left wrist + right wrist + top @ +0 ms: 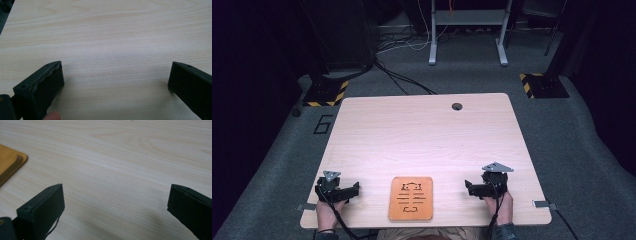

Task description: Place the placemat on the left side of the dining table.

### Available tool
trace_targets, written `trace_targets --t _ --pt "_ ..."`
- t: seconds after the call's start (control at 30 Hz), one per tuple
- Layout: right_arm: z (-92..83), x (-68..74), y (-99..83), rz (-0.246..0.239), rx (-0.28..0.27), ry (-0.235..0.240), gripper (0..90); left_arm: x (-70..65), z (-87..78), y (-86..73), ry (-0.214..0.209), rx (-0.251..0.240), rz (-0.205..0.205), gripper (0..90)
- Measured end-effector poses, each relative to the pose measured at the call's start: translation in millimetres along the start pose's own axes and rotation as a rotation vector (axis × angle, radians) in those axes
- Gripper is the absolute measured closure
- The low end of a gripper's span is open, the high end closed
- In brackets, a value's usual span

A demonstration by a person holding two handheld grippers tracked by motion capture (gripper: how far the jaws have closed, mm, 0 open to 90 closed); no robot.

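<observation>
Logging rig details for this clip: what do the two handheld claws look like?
Both the left claw and right claw are black, each topped by a grey three-cornered plate, with a black cable trailing back. Close up, their jaws are blocky black pads.

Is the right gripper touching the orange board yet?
Apart. The high view shows bare table between the right gripper and the orange board.
</observation>
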State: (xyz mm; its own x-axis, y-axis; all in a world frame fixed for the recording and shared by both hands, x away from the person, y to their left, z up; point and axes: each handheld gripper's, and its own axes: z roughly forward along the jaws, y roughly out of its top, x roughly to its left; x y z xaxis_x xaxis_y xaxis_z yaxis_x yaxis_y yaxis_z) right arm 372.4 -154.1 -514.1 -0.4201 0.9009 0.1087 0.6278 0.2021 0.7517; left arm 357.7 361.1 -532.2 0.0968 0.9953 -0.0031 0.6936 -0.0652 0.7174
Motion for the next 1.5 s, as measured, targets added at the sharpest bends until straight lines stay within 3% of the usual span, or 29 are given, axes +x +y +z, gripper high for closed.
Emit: trace_targets --t 0.73,1.5 --pt "9.6 49.3 15.4 -0.088 0.012 0.141 1.3 0.0 0.0 0.0 0.000 0.000 -0.001 0.0" --pt "31.1 86.4 25.5 -0.148 0.051 0.233 1.5 -0.1 0.0 0.0 0.000 0.000 0.000 0.1"
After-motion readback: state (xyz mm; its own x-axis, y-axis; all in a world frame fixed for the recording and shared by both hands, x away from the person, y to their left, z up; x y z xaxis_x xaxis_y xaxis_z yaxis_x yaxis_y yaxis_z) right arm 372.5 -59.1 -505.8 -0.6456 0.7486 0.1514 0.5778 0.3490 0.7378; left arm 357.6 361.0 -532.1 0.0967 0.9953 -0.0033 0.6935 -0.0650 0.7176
